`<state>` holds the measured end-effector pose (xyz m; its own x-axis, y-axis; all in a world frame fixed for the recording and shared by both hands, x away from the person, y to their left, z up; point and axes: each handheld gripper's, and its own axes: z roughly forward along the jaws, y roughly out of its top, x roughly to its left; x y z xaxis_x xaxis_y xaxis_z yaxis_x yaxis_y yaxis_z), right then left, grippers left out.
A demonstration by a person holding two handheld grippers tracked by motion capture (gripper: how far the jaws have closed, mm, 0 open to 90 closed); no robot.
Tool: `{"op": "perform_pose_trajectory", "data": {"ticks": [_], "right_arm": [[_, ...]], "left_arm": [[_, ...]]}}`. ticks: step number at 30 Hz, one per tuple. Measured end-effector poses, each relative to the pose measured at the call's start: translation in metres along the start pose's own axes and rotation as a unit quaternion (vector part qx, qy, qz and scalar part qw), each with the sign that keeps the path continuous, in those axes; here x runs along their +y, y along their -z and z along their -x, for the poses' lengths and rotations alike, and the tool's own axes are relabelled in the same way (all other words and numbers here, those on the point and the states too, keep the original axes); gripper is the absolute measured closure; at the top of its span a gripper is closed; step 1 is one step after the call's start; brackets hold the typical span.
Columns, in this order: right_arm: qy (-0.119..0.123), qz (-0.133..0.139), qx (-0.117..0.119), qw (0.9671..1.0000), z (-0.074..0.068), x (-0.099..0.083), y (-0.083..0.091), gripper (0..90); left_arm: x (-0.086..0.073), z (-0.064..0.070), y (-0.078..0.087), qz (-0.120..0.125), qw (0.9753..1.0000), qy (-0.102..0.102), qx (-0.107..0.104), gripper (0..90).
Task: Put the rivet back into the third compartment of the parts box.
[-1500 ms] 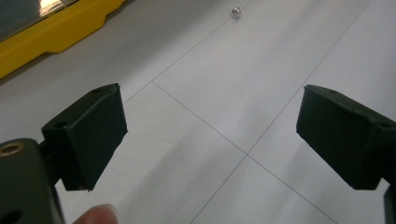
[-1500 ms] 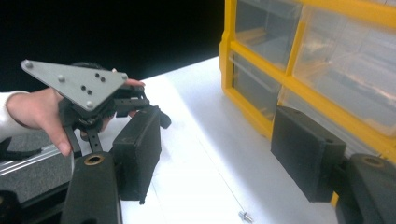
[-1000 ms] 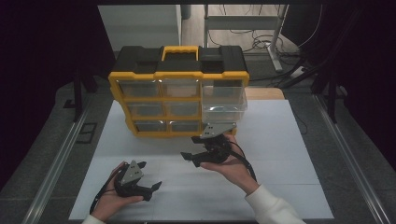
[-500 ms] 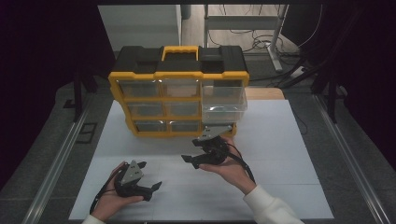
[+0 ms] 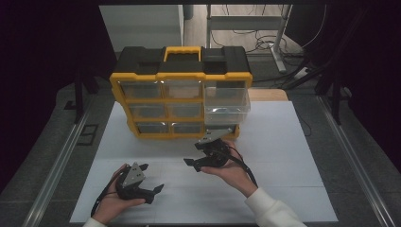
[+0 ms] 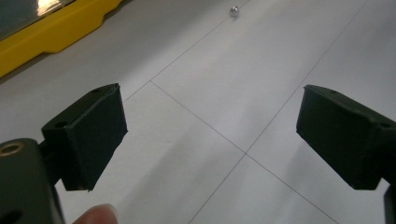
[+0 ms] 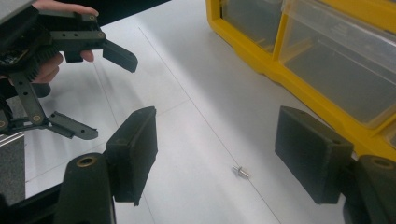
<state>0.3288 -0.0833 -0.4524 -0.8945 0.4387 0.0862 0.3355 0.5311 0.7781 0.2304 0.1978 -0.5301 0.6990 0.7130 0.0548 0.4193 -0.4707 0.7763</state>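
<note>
Lying on the white table surface (image 7: 196,140), a small silver bolt (image 7: 242,171) sits between the two black jaws of the right gripper (image 7: 219,158), which stand wide apart and hold nothing. In the left gripper view the same bolt (image 6: 234,10) appears far off, near the top edge, on the bare surface crossed by thin seam lines. The left gripper (image 6: 210,135) has its jaws likewise spread, with nothing between them but table; a fingertip (image 6: 95,215) shows at the bottom edge. The right gripper view also takes in the left gripper (image 7: 70,70), held in a hand farther along the table. Just beyond the bolt stands the yellow organizer (image 7: 299,88), its clear drawers (image 7: 327,70) facing the person. The high view shows the organizer (image 5: 182,101) upright with a black top and yellow handle, one clear drawer (image 5: 227,101) at its right pulled out, and both grippers, left (image 5: 146,182) and right (image 5: 198,153), low over the table. Around the table lie dark floor, cables and a metal frame.
</note>
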Motion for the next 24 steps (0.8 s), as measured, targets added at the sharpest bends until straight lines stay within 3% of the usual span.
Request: {"op": "perform_pose_trajectory", "data": {"ticks": [13, 24], "right_arm": [[-0.003, -0.014, 0.001, 0.9999, 0.004, -0.005, -0.011, 30.3], [-0.016, -0.041, -0.001, 0.999, 0.007, -0.012, -0.023, 28.8]], "left_arm": [[0.0, 0.0, 0.0, -0.001, 1.0, -0.001, 0.0, 9.0], [0.0, 0.0, 0.0, -0.001, 1.0, -0.001, 0.0, 9.0]]}}
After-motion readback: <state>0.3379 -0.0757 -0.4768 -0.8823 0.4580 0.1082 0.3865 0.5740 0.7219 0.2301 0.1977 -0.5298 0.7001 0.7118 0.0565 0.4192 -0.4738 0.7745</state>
